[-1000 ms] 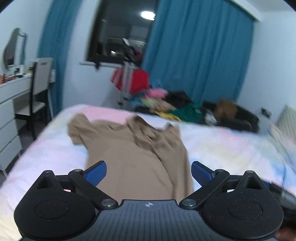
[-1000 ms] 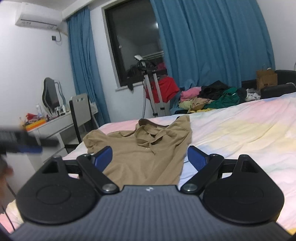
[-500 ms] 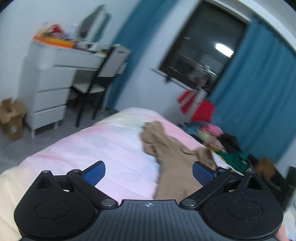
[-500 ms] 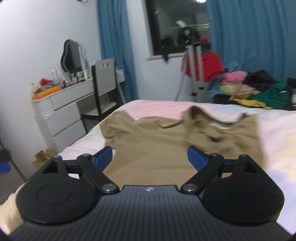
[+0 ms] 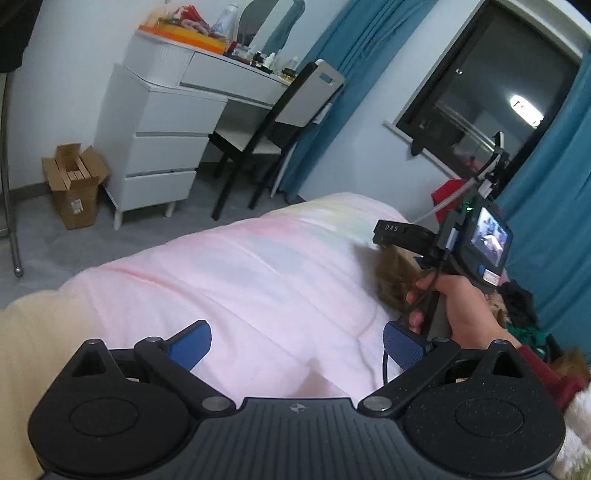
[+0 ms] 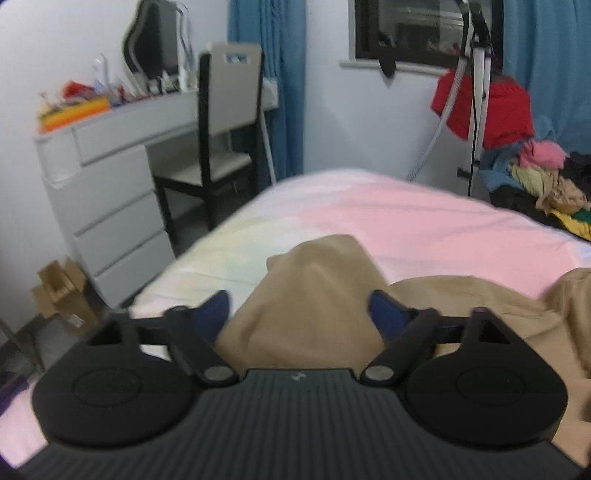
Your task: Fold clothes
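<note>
White dresser (image 5: 162,122) against wall, cluttered top, orange tray (image 5: 184,37), mirror (image 5: 266,18) behind. Black-framed chair (image 5: 280,122) tucked beside it. Open cardboard box (image 5: 74,184) on grey floor, left of dresser. Blue curtains (image 6: 269,81) flank dark window (image 5: 491,99). Red cloth (image 6: 495,107) hangs on stand; clothes heap (image 6: 543,177) below. Pink bed (image 5: 240,273).
</note>
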